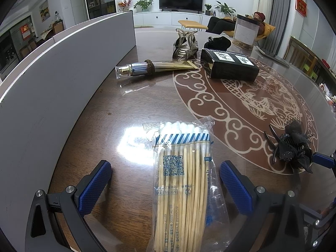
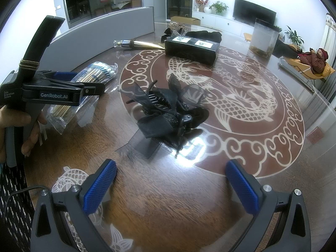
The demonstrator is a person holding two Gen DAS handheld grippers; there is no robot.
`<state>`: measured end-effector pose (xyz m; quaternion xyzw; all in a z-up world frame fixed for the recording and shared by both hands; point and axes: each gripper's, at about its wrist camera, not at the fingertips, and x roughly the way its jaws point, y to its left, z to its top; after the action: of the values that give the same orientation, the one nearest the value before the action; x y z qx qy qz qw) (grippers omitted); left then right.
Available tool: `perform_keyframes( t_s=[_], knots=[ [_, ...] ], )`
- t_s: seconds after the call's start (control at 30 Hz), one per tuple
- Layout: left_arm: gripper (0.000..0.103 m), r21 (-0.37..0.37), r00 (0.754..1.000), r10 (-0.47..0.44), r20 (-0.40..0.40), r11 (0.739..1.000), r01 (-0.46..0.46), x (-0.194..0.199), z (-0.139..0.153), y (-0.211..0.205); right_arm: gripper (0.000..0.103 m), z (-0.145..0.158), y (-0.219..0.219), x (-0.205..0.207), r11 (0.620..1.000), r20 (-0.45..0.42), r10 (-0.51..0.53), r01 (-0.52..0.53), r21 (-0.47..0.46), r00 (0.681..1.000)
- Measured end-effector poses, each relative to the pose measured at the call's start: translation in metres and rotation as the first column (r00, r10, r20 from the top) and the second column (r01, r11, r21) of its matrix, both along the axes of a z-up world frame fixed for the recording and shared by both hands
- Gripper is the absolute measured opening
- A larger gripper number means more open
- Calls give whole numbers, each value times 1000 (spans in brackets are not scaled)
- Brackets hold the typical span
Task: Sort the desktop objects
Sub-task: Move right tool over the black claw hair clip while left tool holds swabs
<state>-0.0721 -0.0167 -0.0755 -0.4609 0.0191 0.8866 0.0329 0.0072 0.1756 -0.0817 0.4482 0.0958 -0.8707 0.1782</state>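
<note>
Left wrist view: left gripper [image 1: 166,187] has its fingers spread wide, one blue pad on each side of the bag of cotton swabs [image 1: 181,180]. The pads are clear of the bag, no contact seen. The bag lies flat on the table [image 1: 117,109], swab tips pointing away from the camera. A white curved panel [image 1: 52,88] stands along the left. Farther back lie a gold tube [image 1: 155,67], a black box [image 1: 229,66] and a metallic hair claw [image 1: 185,46] behind them. A black bow hair clip [image 1: 290,147] sits at the right, with a blue pad of the other gripper just beside it.

Right wrist view: right gripper [image 2: 171,185] is also opened wide, empty, low over the table [image 2: 210,216]. The black bow hair clip [image 2: 166,115] lies ahead of the fingers, apart from them, on the edge of the dragon inlay. At left a hand [image 2: 19,130] holds the left gripper [image 2: 90,88] over the bag of cotton swabs [image 2: 88,84]. The black box [image 2: 191,47] and gold tube [image 2: 140,44] lie at the far side.
</note>
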Motion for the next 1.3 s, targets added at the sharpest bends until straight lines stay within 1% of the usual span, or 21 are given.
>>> perform_keyframes(
  t_s=[0.43, 0.87, 1.3],
  knots=[
    [103, -1, 1000, 21, 0, 1000, -21, 4, 0, -1, 103, 0, 0, 0, 1000, 0, 0, 0, -1, 1000],
    [103, -2, 998, 64, 6, 998, -64, 14, 0, -3, 103, 0, 1, 0, 1000, 0, 0, 0, -1, 1000],
    [103, -1, 999, 35, 14, 999, -35, 16, 0, -1, 103, -1, 1, 0, 1000, -1, -1, 1, 1, 1000]
  ],
)
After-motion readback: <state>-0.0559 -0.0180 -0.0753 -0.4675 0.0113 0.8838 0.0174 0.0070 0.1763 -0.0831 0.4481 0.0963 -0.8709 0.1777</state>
